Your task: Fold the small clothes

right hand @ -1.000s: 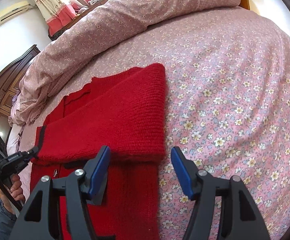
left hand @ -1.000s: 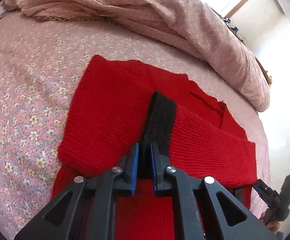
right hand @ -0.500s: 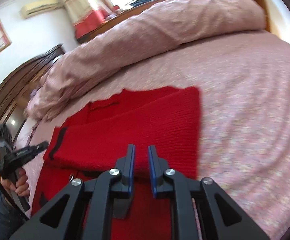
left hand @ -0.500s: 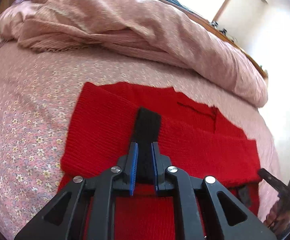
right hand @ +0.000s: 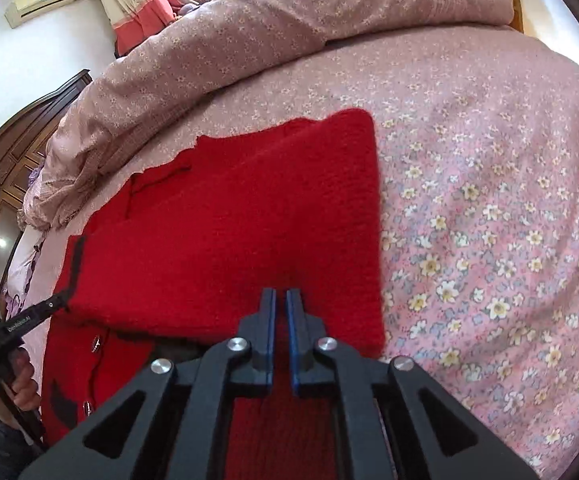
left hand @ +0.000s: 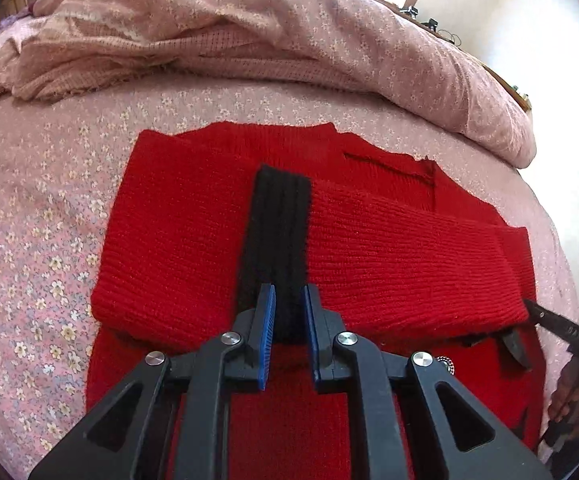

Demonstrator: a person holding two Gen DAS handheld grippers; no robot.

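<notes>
Since the earlier frames, the right gripper (right hand: 281,300) has been closing: its blue pads stood wide apart a moment ago and now sit nearly together, apparently pinching the near edge of the folded red sweater (right hand: 249,220), though how much knit lies between them I cannot tell. The left gripper (left hand: 289,308) remains clamped on the black cuff (left hand: 283,220) of the sleeve, its jaws having eased slightly apart, with the cuff running straight ahead from its tips across the folded body.

The sweater lies on the flowered bedsheet (right hand: 489,220), directly ahead of and beneath both tools, its far edge near the bunched quilt (left hand: 269,32).

Risk: the right pinch looks thin, so it may catch only the top layer and peel it off when lifted, spoiling the fold. The left jaws, loosened a little, could let the thick cuff slide out.

Both grippers tilt steeply downward towards the bed, side by side, the left rolled slightly.
</notes>
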